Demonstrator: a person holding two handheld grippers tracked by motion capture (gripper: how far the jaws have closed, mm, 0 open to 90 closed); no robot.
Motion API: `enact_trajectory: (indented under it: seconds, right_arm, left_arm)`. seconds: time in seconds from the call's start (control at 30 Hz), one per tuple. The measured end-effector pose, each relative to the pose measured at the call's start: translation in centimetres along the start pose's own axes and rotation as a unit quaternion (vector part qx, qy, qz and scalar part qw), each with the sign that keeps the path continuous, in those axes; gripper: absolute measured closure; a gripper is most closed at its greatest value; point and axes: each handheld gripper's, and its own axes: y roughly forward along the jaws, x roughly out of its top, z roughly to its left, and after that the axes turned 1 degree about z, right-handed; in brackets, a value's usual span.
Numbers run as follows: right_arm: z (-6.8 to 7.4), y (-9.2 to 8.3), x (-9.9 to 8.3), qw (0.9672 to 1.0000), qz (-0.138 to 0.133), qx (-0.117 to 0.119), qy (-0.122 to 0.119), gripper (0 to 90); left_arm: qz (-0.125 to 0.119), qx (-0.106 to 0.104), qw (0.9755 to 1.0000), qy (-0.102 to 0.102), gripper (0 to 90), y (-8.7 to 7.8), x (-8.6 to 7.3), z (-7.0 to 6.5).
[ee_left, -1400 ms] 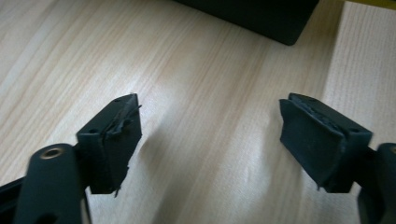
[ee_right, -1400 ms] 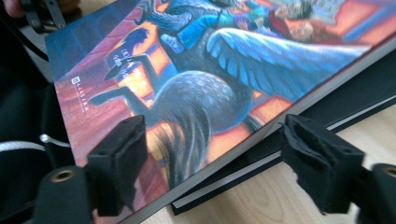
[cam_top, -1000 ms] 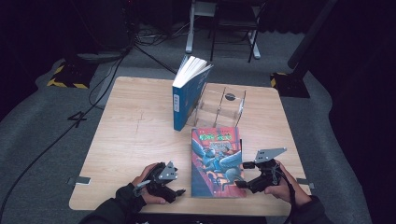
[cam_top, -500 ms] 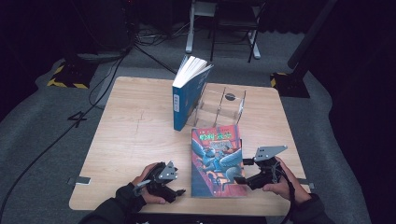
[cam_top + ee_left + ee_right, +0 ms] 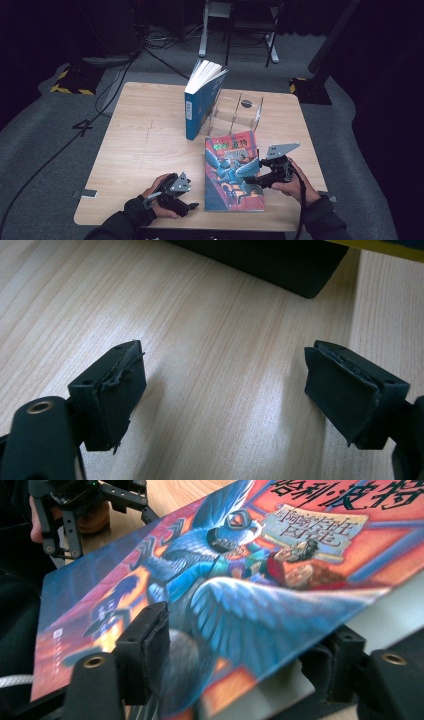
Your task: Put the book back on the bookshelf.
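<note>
The illustrated paperback [image 5: 231, 170] lies flat near the worktop's [image 5: 145, 140] near edge. The right tongs [image 5: 251, 180] straddle its right edge, one jaw over the cover and one beneath, and have just been closing. The left tongs [image 5: 192, 206] rest released just left of it.

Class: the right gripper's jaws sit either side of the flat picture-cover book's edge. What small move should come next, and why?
Probably finish closing the right gripper on the colourful book. Its jaws have just been closing, one above the cover, one below the edge, with a gap apparently left. The left gripper rests open on the table.
</note>
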Motion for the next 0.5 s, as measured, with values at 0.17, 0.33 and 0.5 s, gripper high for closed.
enact_trajectory:
  seconds: [0.17,0.33,0.5]
  right_arm:
    - [-0.1,1.1,0.6,0.9999,0.002,0.008,-0.008,45.7]
    - [-0.2,1.5,0.7,0.9999,-0.003,0.009,-0.008,56.1]
    - [-0.1,1.7,0.6,0.9999,-0.009,0.007,-0.011,64.3]
  left_arm:
    - [0.0,0.001,1.0,0.001,16.5,0.0,0.0,0.1]
    - [0.0,0.0,1.0,0.002,16.5,0.1,0.1,0.1]
    - [0.0,0.002,1.0,-0.001,16.5,0.1,0.2,0.2]
